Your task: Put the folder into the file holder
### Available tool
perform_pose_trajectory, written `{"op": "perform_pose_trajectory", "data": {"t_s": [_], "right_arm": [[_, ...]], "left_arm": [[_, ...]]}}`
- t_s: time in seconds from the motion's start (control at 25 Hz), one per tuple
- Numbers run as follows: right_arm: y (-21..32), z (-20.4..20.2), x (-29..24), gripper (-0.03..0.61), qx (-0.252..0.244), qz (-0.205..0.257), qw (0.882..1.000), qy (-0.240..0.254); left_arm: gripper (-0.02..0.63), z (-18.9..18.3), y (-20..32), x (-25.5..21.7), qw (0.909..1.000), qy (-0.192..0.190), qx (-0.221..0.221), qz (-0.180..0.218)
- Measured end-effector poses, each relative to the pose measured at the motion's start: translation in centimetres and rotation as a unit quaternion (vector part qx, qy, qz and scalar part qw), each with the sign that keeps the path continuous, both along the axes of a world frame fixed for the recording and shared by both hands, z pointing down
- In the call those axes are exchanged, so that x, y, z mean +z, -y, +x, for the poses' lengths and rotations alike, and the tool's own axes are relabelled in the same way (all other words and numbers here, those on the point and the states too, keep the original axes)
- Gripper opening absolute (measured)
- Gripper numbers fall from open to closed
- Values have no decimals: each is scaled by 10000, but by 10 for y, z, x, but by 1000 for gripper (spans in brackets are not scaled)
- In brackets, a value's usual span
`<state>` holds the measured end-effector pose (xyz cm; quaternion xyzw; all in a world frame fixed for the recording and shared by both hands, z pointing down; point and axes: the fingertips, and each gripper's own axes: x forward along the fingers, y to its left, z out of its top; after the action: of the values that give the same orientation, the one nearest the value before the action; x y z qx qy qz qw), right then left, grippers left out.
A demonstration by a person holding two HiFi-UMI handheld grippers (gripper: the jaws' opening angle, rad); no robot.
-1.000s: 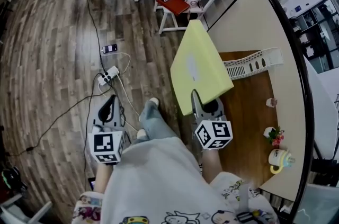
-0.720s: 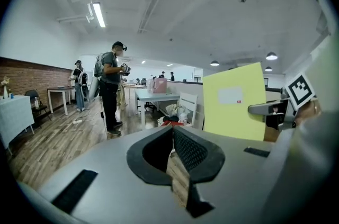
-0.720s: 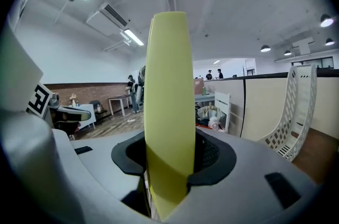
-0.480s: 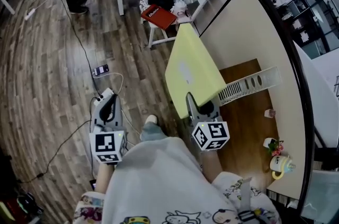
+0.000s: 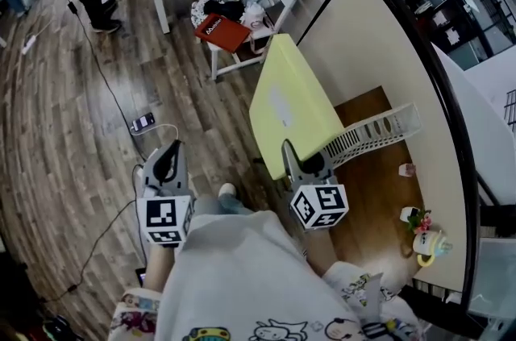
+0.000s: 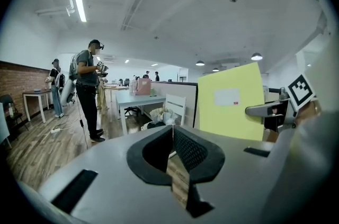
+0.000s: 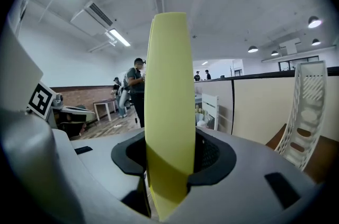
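Right hand-held gripper (image 5: 299, 160) still clamps the yellow folder (image 5: 292, 107) near file holder (image 5: 377, 131); left hand-held gripper (image 5: 168, 152) stays closed, empty

The person wears a pale grey shirt (image 5: 242, 275) with cartoon pictures. The grey left gripper (image 5: 172, 147) and grey right gripper (image 5: 290, 149) carry black-and-white marker cubes (image 5: 165, 220).

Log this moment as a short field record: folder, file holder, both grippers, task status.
folder: yellow, upright on edge, clamped near its lower edge
right gripper: shut on the folder
left gripper: jaws together, nothing between them
file holder: white, perforated, on the brown desk, to the right of the folder in the head view
task status: folder not yet in the file holder
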<state>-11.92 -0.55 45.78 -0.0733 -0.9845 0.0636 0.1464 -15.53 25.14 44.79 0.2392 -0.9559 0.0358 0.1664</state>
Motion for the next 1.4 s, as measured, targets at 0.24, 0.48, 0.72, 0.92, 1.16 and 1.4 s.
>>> {"op": "perform_pose_trajectory", "data": {"t_s": [0.24,0.48,0.72,0.92,1.16,1.4], "right_arm": [[17,4,-3,172,429,-107,9990,38],[40,4,-8,172,1019,-151,9946,88],[60,-7,-13,172,1800,-121,9835,87],[70,-15,-18,172,2458,-147,9691,112],[77,-19,-21,172,3059,-119,9519,124],[79,-11,-27,172,3655,-72,9306,179]], "left_arm": [[6,-22,30,-5,9986,28,523,-50],[6,-54,77,-8,9920,64,1264,0],[6,-94,135,-8,9730,40,2305,86],[6,-121,176,-15,9502,78,3112,131],[6,-136,214,-14,9208,17,3897,136],[6,-132,246,-15,8846,-12,4661,144]]}}
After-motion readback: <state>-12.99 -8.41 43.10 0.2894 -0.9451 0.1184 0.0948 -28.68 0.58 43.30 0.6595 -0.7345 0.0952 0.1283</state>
